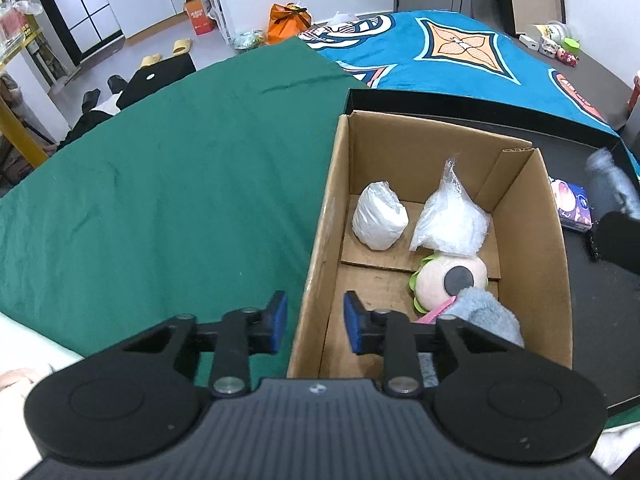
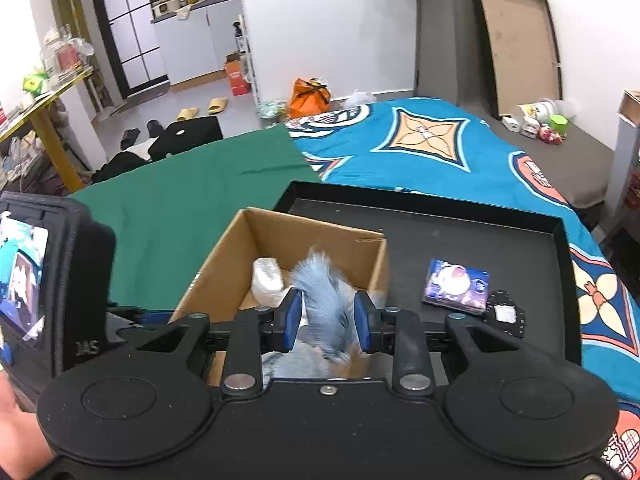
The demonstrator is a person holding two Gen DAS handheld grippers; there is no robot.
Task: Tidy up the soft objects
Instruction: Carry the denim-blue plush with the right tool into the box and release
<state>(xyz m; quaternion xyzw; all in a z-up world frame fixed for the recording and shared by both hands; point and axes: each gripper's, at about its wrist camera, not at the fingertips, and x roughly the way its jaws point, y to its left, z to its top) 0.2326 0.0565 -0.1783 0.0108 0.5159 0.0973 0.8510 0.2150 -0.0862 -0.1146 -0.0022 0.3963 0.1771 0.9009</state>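
1. Fingers of the left gripper (image 1: pixel 314 308) stood a narrow way apart, one outside and one inside the left wall of the cardboard box (image 1: pixel 552 280). Their blue pads did not visibly press on the wall, and they held nothing.
2. The right gripper (image 2: pixel 328 312) was clamped on a fluffy grey-blue piece (image 2: pixel 320 280), which stuck up between its fingers above the near end of the box, blurred in both views.
3. Inside the box, at its near right corner, lay a second fluffy blue cloth (image 1: pixel 488 316). It touched a pink plush (image 1: pixel 440 276) with a black spot and a green edge.
4. Farther in, a clear plastic bag (image 1: pixel 452 220) of white stuff leaned against the plush. A white rolled bundle (image 1: pixel 380 216) stood just to its left, near the far wall.
5. The box sat at the left end of a black tray (image 2: pixel 560 264). On the tray to the right of the box lay a small printed tissue pack (image 2: pixel 456 286), with a flat black patch (image 2: pixel 504 314) just beside it.
6. The tray rested on a surface covered by a green cloth (image 1: pixel 160 200) on the left and, beyond it, a blue patterned blanket (image 2: pixel 440 152).
7. Beyond the surface, the floor held an orange bag (image 2: pixel 310 96) and a pair of yellow slippers (image 2: pixel 204 108).
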